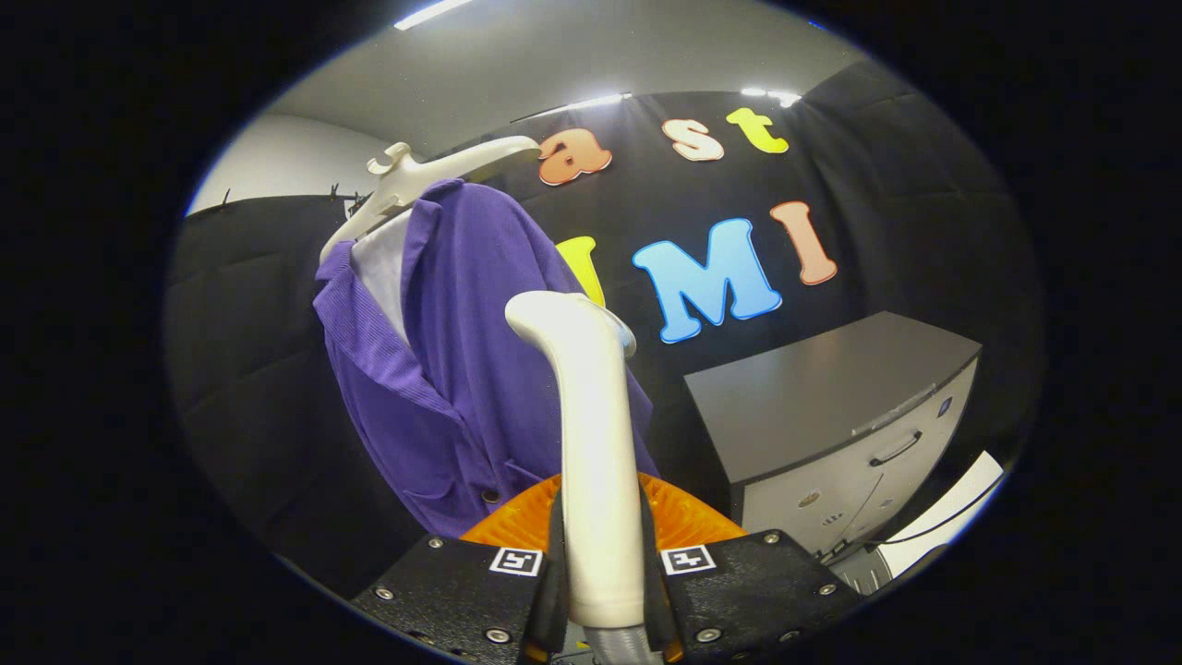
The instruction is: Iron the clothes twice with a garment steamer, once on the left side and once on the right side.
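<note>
Gripping the white handle of the garment steamer [591, 443], the gripper [602, 573] has both fingers pressed against its sides, the handle standing upright between them. A grey hose end shows at the handle's foot, low between the fingers. Just behind the fingers sits an orange ribbed disc [683, 517]. The steamer handle is smooth and pale, rising and bending over at its top, where the head faces away toward the clothes. Beyond it, just ahead of the fingers and a little to one side, hangs a purple jacket [462, 369] over a white shirt [383, 268], both on a cream hanger [425, 175]. To the other side stands a grey cabinet [831, 416] with a dark top and a drawer handle. Black cloth walls close the booth behind, under a pale ceiling with strip lights.
</note>
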Tool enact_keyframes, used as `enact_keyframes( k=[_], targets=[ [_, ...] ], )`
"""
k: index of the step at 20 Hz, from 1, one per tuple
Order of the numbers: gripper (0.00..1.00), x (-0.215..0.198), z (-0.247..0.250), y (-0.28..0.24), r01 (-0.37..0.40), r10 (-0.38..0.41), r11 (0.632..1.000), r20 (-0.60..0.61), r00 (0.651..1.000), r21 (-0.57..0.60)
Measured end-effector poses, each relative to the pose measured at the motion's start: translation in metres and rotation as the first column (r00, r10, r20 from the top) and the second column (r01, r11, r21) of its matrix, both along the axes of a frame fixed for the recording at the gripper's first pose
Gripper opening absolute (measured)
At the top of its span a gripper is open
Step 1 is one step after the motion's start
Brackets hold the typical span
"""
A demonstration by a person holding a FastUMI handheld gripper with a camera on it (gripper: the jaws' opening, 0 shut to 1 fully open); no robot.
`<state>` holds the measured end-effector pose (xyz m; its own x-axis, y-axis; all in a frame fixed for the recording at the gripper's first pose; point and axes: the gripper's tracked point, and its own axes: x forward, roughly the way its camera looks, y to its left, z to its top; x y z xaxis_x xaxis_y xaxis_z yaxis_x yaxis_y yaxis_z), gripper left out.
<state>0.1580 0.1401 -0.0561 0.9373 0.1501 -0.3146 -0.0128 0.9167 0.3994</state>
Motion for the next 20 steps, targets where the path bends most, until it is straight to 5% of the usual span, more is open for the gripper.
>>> enact_keyframes(
  k=[4,10,20],
  targets=[
    [0.32,-0.011,-0.047,-0.045,0.082,-0.082,0.997,-0.082,0.993,-0.004],
    [0.32,-0.037,-0.044,-0.069,0.160,-0.159,0.987,-0.024,0.987,0.014],
    [0.32,-0.014,0.089,-0.002,0.131,-0.070,0.975,0.308,0.949,-0.181]
  ],
)
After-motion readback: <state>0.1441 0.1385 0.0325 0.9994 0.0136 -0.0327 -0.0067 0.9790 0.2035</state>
